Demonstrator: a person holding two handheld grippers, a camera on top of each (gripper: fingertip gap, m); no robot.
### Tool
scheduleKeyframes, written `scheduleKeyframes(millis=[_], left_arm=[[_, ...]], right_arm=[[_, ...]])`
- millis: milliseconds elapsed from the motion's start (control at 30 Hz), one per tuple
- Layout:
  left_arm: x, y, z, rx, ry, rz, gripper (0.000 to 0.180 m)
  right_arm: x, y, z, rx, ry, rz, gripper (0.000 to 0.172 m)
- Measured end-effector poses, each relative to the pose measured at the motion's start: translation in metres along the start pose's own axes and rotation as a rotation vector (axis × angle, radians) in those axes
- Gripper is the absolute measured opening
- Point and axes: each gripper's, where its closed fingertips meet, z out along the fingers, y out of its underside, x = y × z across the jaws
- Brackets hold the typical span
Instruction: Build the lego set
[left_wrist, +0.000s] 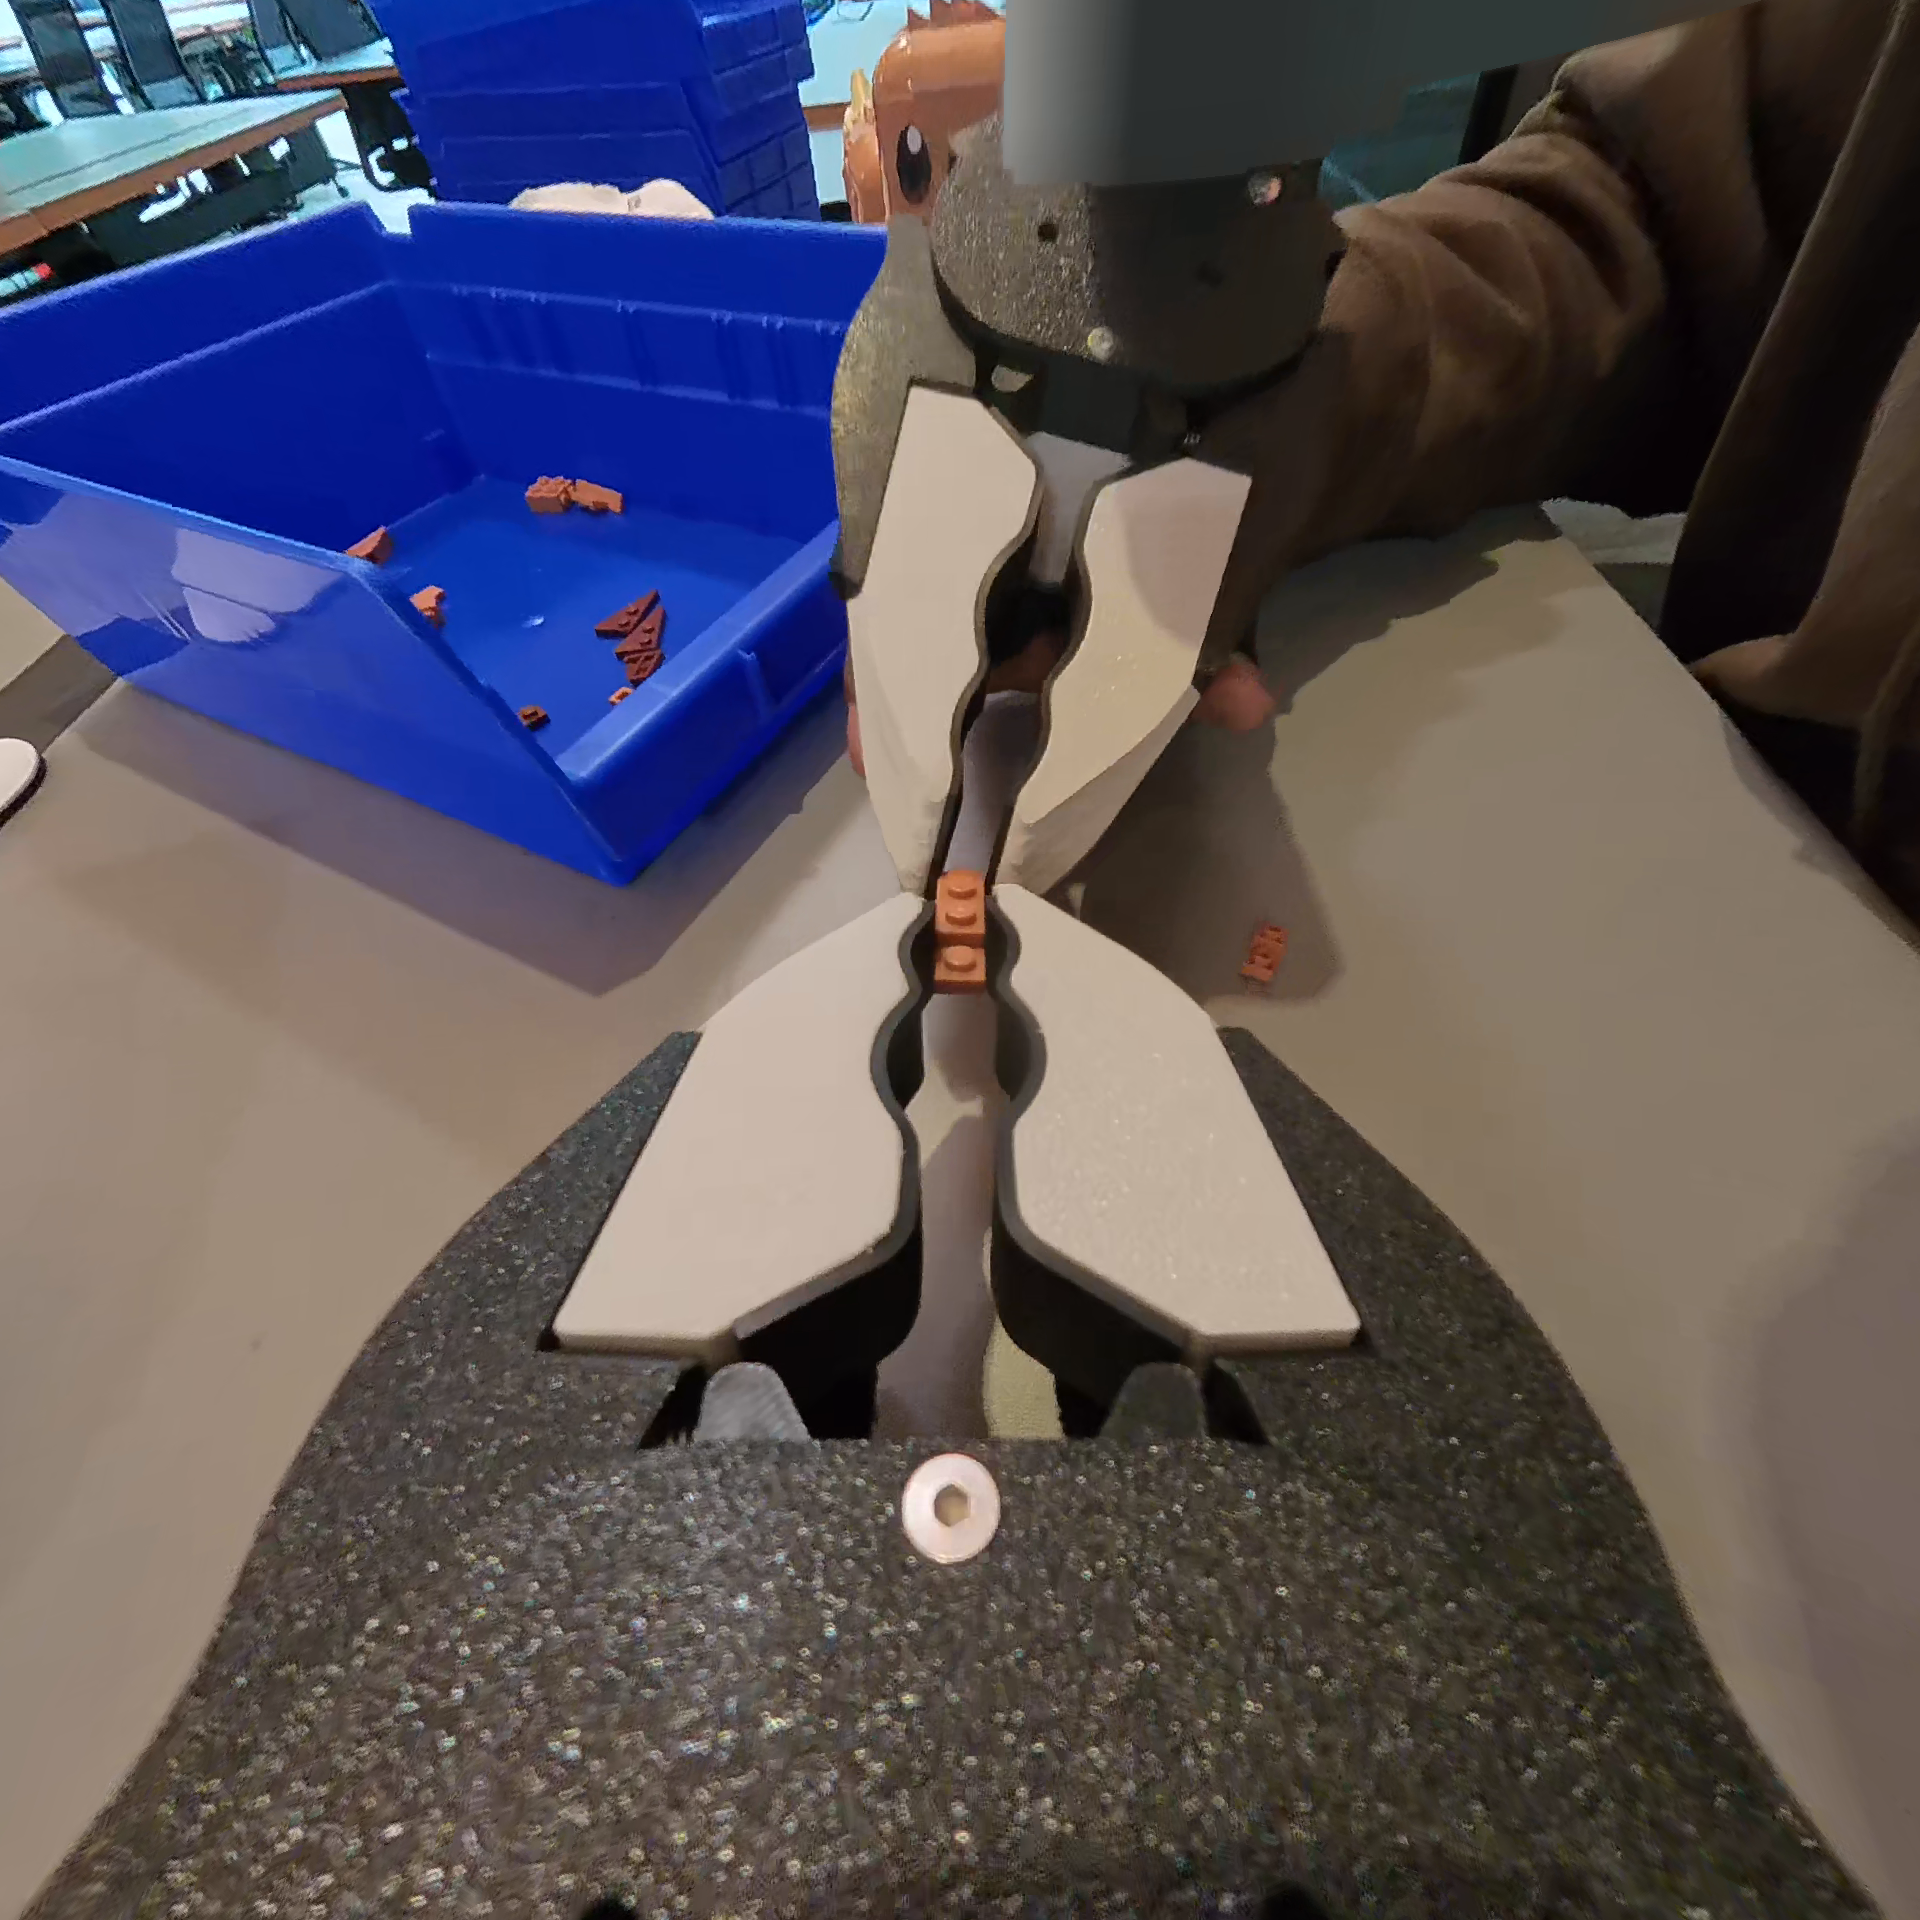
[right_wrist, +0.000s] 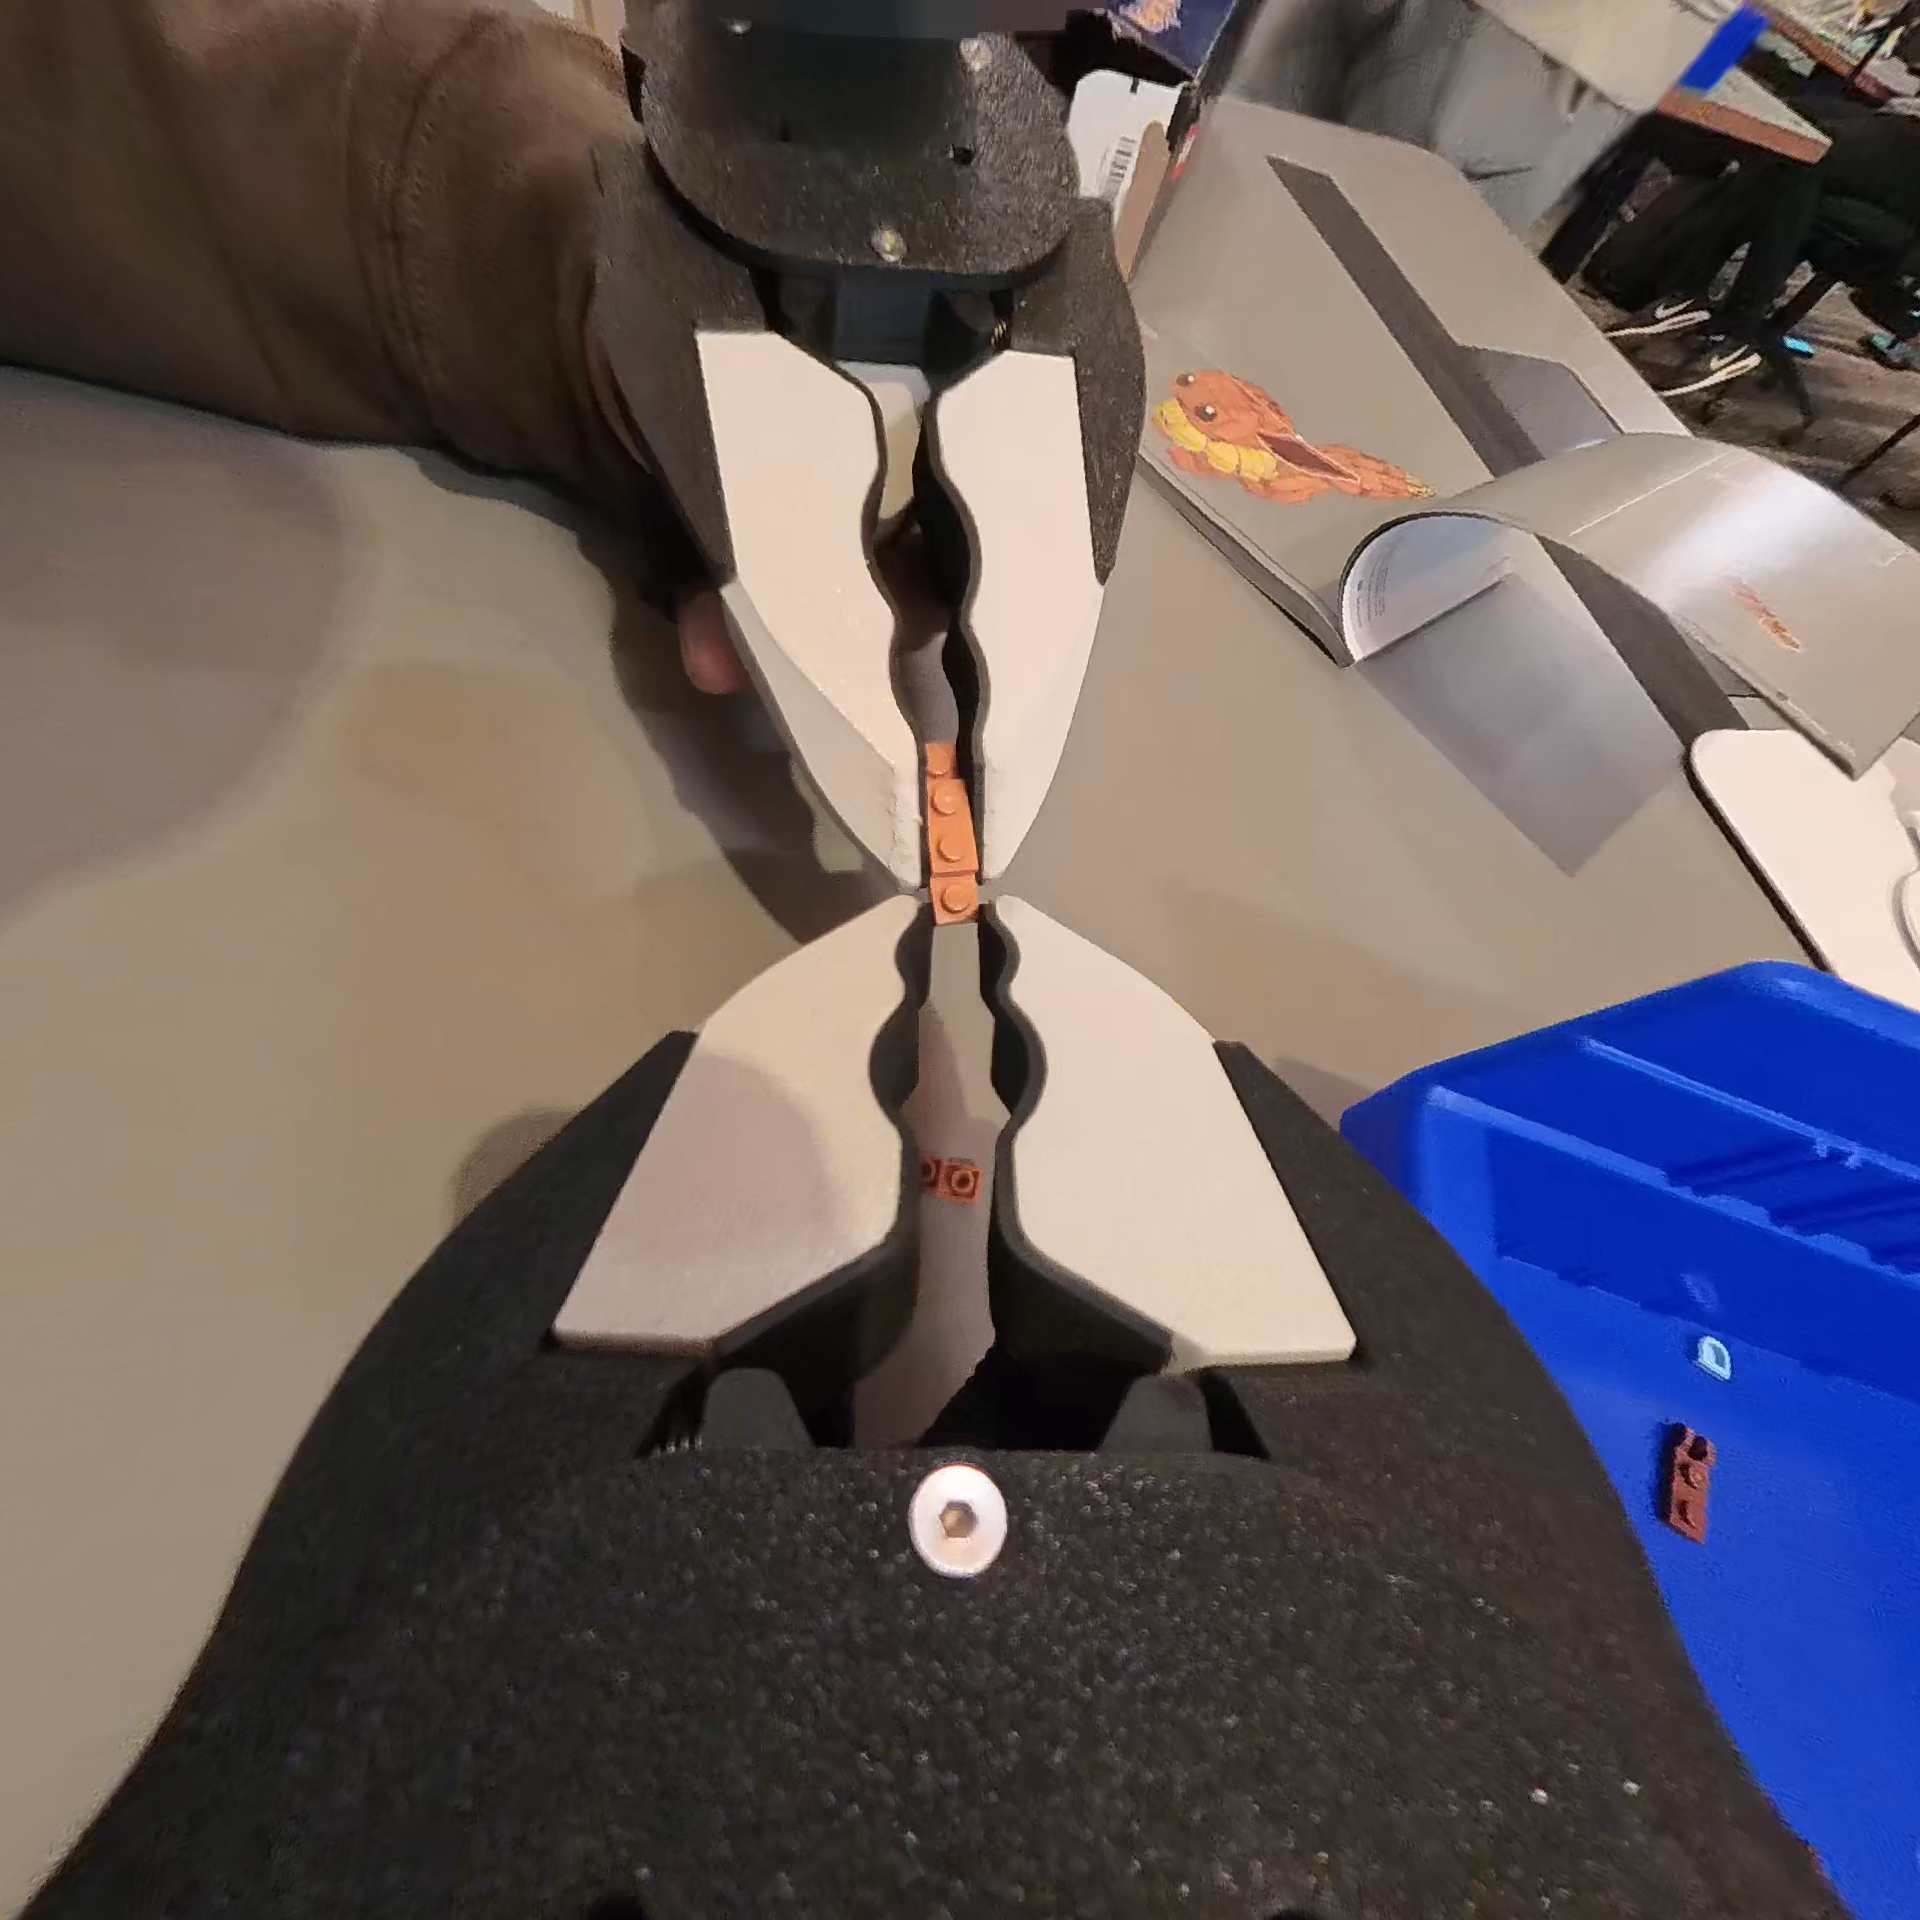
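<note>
A small orange stud plate assembly (left_wrist: 960, 940) hangs above the grey table (left_wrist: 312, 1039), held from both ends. My left gripper (left_wrist: 961, 935) is shut on its near end in the left wrist view, both pads pressing its sides. My right gripper (left_wrist: 971, 875) meets it tip to tip from the far side and pinches the other end. In the right wrist view my right gripper (right_wrist: 954, 912) is shut on the nearest stud of the orange plate assembly (right_wrist: 950, 831). The left gripper (right_wrist: 948, 810) clamps the rest.
A blue bin (left_wrist: 260, 665) with several brown bricks stands at the left, with stacked blue bins (left_wrist: 623, 94) behind. One loose brick (left_wrist: 1264, 953) lies on the table under the right gripper. The bin (right_wrist: 1662, 1299) and an open booklet (right_wrist: 1455, 540) lie at the right. Brown sleeves hold both grippers. Only a small space, under 4 cm, lies between the two pairs of fingers.
</note>
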Motion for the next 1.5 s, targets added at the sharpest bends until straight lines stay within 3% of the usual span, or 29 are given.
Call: scheduleKeyframes(millis=[233,533,867,1500], left_arm=[[-0.006,0.000,0.000,0.000,-0.040,-0.002,0.012],[-0.012,-0.021,-0.015,0.179,-0.015,-0.098,0.016],[-0.009,-0.027,-0.016,0.227,0.021,-0.125,0.008],[-0.011,-0.019,-0.019,-0.023,-0.161,0.246,0.008]], right_arm=[[0.005,-0.001,-0.002,0.024,0.013,0.056,0.007],[0.011,-0.017,-0.012,0.193,-0.079,0.308,0.008],[0.010,-0.018,-0.011,0.201,-0.061,0.284,0.008],[0.014,-0.013,-0.005,0.002,0.190,-0.321,0.014]])
